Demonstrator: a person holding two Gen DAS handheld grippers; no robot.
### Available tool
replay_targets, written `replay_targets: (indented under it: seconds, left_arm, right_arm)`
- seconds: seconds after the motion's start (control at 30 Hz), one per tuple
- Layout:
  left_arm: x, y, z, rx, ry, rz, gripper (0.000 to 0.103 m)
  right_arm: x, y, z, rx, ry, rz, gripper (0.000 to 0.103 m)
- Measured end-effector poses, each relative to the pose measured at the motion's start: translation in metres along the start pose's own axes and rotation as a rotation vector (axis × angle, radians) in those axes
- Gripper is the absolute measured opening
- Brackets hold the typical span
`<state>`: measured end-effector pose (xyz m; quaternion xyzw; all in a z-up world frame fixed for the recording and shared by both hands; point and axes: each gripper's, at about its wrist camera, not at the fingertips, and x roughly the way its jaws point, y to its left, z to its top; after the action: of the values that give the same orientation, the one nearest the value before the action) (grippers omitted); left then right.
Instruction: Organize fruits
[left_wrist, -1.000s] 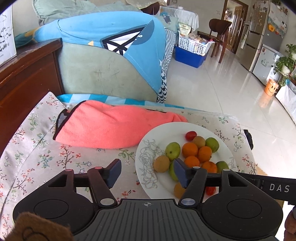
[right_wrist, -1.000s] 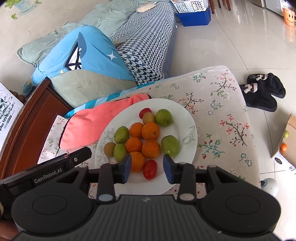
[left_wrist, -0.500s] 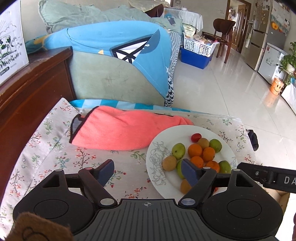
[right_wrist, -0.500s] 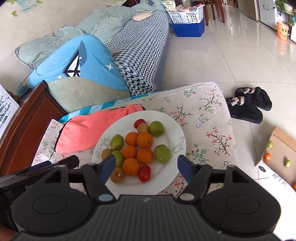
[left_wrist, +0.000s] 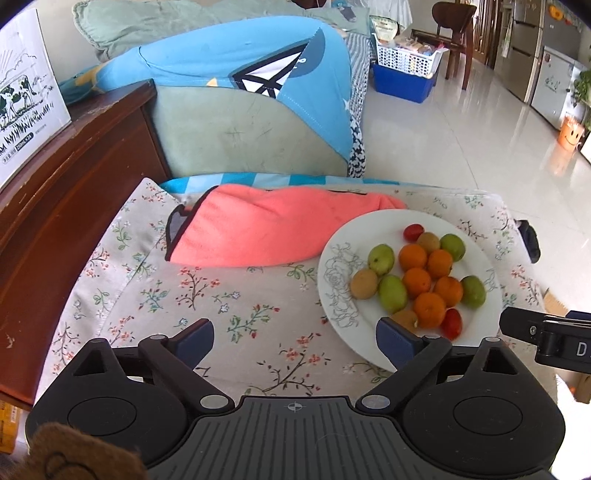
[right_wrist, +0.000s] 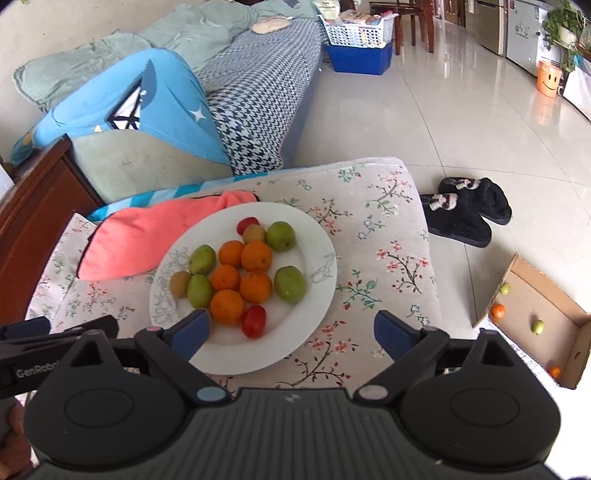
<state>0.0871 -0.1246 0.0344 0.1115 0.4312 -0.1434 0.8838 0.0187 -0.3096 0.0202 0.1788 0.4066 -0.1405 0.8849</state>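
Note:
A white plate (left_wrist: 343, 266) (right_wrist: 317, 254) sits on a floral-covered table and holds several oranges (left_wrist: 416, 282) (right_wrist: 255, 286), green fruits (left_wrist: 381, 257) (right_wrist: 290, 284), brown fruits (left_wrist: 364, 283) and red tomatoes (left_wrist: 452, 323) (right_wrist: 253, 321). My left gripper (left_wrist: 295, 341) is open and empty, above the cloth left of the plate. My right gripper (right_wrist: 291, 334) is open and empty, above the plate's near edge. Each gripper shows at the edge of the other's view.
A folded coral towel (left_wrist: 266, 229) (right_wrist: 147, 236) lies behind the plate. A dark wooden cabinet (left_wrist: 55, 192) borders the table's left side, a sofa (left_wrist: 240, 129) its back. On the floor to the right are black slippers (right_wrist: 465, 210) and a cardboard box (right_wrist: 539, 317) with loose fruits.
Both grippers have pulled back and up from the plate. The right gripper's jaws opened wide from a narrow gap over the near fruits. The left jaws also spread wider.

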Motion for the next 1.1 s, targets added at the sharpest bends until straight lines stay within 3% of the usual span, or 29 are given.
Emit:
replay_targets:
  seconds: [0.37,1.1]
  left_arm:
    - [0.009,-0.001,0.001,-0.002,0.019,0.040,0.096]
    - [0.013,-0.007,0.000,0.010,0.032,0.023,0.096]
  right_arm:
    - [0.011,0.008,-0.001,-0.047,0.029,-0.049,0.100]
    - [0.016,0.019,-0.005,-0.121,0.044,-0.069,0.100]
